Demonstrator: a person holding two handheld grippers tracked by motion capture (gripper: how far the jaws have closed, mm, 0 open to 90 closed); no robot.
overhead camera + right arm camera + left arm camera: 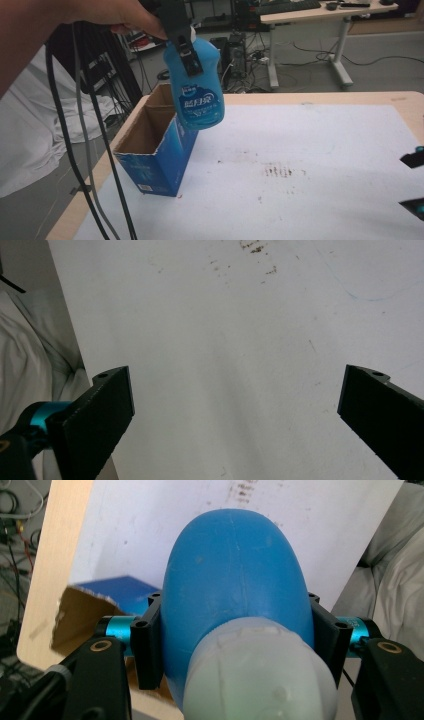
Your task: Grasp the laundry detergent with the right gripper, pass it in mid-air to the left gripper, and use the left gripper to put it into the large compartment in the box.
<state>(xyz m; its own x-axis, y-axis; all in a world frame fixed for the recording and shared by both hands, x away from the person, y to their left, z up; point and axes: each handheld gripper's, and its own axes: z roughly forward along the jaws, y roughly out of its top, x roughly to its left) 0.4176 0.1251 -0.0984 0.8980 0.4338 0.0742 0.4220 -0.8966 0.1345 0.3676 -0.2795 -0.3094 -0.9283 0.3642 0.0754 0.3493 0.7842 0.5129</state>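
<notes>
Blue plastic, the detergent bottle (199,90) hung in the air, clamped near its neck between the pads of the left hand-held gripper (186,47), its base pointing down and away from that hand-held gripper. Just below and beside the bottle stood an open blue cardboard box (156,150) on the white-covered surface (310,165). In the left gripper view the black pads (148,650) pressed both flanks of the bottle, its pale cap nearest the camera. The right hand-held gripper (235,415) stood well apart from the bottle, jaws spread wide over bare surface, nothing between them.
</notes>
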